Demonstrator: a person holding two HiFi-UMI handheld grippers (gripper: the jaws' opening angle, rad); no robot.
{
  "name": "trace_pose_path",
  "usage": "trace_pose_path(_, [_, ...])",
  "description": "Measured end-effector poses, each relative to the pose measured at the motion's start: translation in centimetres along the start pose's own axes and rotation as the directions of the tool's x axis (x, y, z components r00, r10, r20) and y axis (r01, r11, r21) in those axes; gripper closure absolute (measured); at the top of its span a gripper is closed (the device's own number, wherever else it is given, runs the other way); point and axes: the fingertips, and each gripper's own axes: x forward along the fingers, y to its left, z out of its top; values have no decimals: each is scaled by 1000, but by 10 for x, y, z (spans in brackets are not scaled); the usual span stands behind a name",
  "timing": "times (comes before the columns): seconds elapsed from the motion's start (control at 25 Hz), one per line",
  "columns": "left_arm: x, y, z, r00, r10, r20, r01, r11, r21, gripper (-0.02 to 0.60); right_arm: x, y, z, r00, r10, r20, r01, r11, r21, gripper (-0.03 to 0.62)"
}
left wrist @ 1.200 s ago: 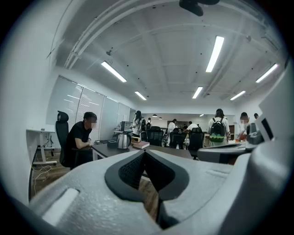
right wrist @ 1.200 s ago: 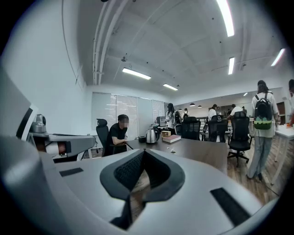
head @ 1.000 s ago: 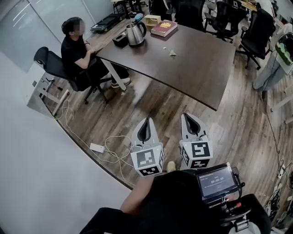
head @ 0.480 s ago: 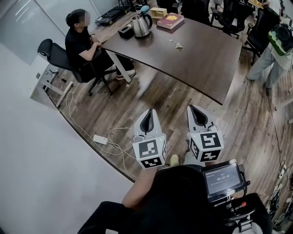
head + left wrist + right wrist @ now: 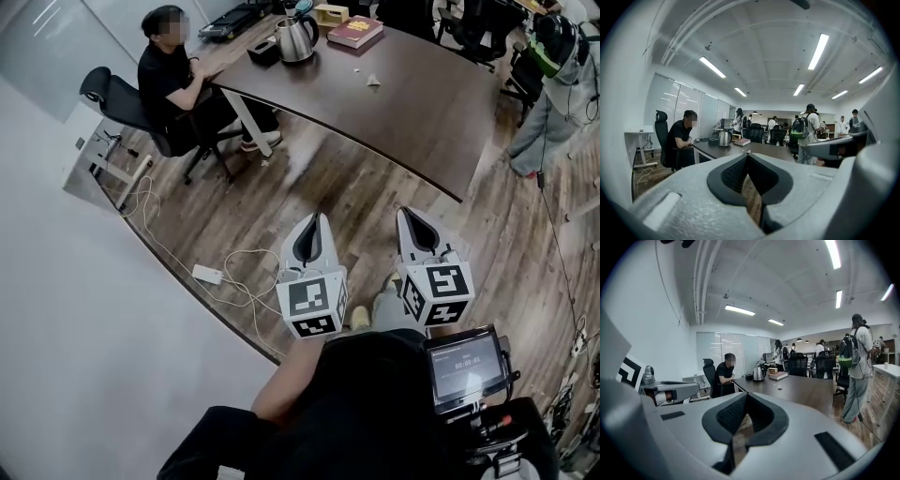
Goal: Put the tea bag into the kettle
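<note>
Hovering closed: left gripper [image 5: 314,217], right gripper [image 5: 410,212]; 1 kettle [image 5: 298,22], maybe 1 tea bag [image 5: 374,80].

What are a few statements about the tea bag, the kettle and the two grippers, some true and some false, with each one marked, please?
1. The tea bag lies on the table, apart from the kettle. True.
2. The left gripper holds the tea bag. False: its jaws are together with nothing between them.
3. The kettle stands next to a red book at the far end of the table. True.
4. The right gripper hangs over the table. False: both grippers are over the wooden floor, short of the table's near edge.
</note>
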Motion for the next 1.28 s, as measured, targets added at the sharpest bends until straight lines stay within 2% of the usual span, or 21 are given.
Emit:
trace_pose_path(0.48, [6, -1, 1, 1000, -14, 6, 14, 1000, -7, 576, 2, -7, -2, 1000, -18, -25, 17, 1000, -18, 588])
trace_pose_path(0.84, [9, 2, 6, 1000, 4, -3, -4, 1000, 21, 576, 6, -4, 5, 999, -18, -30, 17, 999, -40, 588])
trace_pose_path(1.28, [5, -11, 15, 999, -29, 21, 28, 999, 39, 575, 3, -6, 7, 999, -27, -19, 26, 999, -39, 588])
